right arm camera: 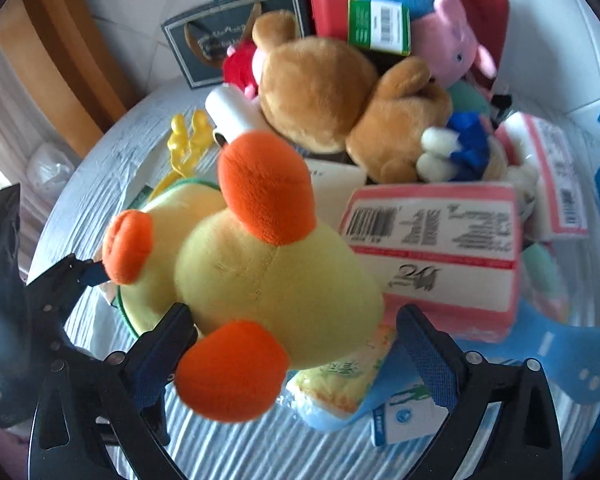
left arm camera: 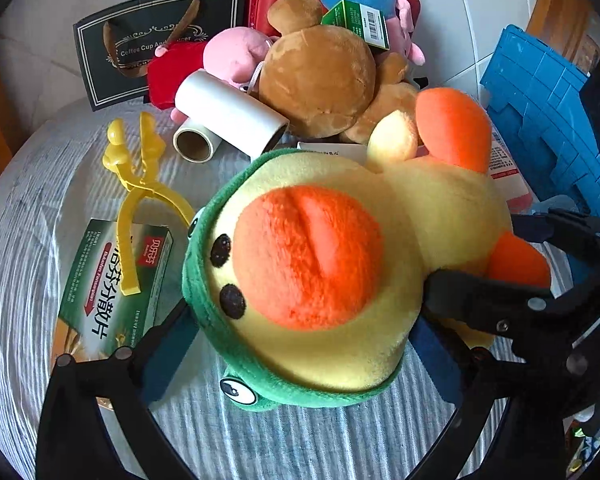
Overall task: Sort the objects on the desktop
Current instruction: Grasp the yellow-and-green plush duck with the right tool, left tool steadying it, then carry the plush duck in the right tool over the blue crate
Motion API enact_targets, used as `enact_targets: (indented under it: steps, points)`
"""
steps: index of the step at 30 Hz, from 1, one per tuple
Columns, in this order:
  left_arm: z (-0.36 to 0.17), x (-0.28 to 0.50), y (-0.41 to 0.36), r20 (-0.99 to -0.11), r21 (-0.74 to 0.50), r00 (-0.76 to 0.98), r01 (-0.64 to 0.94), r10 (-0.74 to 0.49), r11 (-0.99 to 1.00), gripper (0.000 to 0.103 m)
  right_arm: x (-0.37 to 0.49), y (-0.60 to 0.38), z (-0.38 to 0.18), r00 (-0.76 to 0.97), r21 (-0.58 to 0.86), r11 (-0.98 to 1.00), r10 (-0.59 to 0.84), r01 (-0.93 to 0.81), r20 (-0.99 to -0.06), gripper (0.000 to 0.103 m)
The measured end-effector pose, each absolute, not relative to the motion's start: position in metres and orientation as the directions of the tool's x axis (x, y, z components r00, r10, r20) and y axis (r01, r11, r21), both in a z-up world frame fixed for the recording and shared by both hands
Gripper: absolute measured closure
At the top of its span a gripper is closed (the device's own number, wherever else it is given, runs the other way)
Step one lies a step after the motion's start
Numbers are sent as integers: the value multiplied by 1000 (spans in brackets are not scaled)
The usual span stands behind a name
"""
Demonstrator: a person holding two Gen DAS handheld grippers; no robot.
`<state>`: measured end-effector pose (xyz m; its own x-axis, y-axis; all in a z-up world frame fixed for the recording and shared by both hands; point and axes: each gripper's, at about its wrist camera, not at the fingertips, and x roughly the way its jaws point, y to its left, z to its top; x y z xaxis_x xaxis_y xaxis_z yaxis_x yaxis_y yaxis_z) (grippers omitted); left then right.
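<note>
- Plush yellow duck with orange bill, orange feet and a green frog-eyed hood lies on the striped grey-white cloth of the worktop, head toward the left wrist camera, feet toward the right one.
- Left tool: jaws stand wide apart, straddling the duck's head; blue pads near the hood on both sides, no visible squeeze of the fabric.
- Right tool: jaws likewise apart around the duck's rear; left pad just beside an orange foot, right pad clear of the body.
- Handling, judged: light, soft, stuffed; compresses under a pinch, cannot break. Fleece surface grips well, not slippery. Body floppy at neck, so a one-end hold probably lets the other end droop.
- Hold points, judged: across the round head over the hood band, or across the torso. Feet and wings are small and thin, poor holds.
- Neighbours: brown plush bear and white paper roll behind; green medicine carton and yellow plastic clamp toy beside the head; pink-edged tissue pack just beside the body.
</note>
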<state>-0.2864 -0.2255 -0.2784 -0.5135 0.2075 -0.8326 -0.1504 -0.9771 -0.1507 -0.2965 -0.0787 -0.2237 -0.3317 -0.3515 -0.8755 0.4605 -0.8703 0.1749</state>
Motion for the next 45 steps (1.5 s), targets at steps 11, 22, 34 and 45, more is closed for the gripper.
enact_targets:
  steps: [11, 22, 34, 45]
  points:
    - [-225, -260, -201, -754, -32, -644, -158, 128, -987, 15, -271, -63, -179, -435, 168, -837, -429, 520, -792, 27]
    - [-108, -221, -125, -580, 75, -806, -194, 116, -978, 15, -230, 13, -65, -619, 153, -834, -503, 529, -603, 27]
    - [7, -220, 76, -410, 123, -853, -402, 322, -907, 13, -204, 208, 58, -838, 53, -945, -310, 321, -449, 26]
    - [39, -286, 300, -526, 136, -752, -535, 397, -834, 13, -270, 406, 93, -836, 94, -983, -182, 156, -517, 24]
